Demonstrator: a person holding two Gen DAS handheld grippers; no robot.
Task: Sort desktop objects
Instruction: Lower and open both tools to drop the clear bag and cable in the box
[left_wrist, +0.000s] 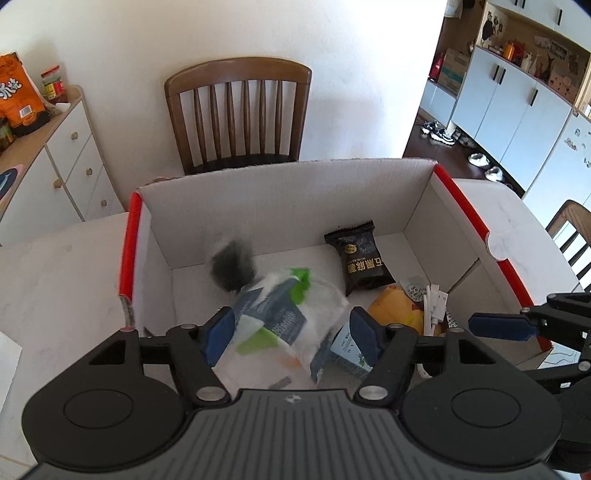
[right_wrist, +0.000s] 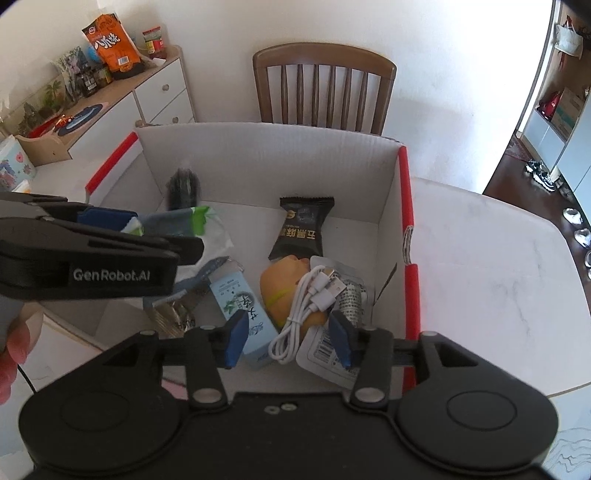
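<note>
The left gripper (left_wrist: 291, 334) is seen with its jaws apart over a blurred clear bag (left_wrist: 284, 314) of blue and green packets in the lower middle of the frame; no pad presses on it. The right gripper (right_wrist: 290, 341) is likewise spread, a coiled white cable (right_wrist: 310, 306) lying between its pads, untouched. Both are held above a white cardboard box (left_wrist: 280, 195) with red edges set on a pale table (left_wrist: 55, 280). A black snack packet (left_wrist: 358, 258) is found toward the box's far right.
</note>
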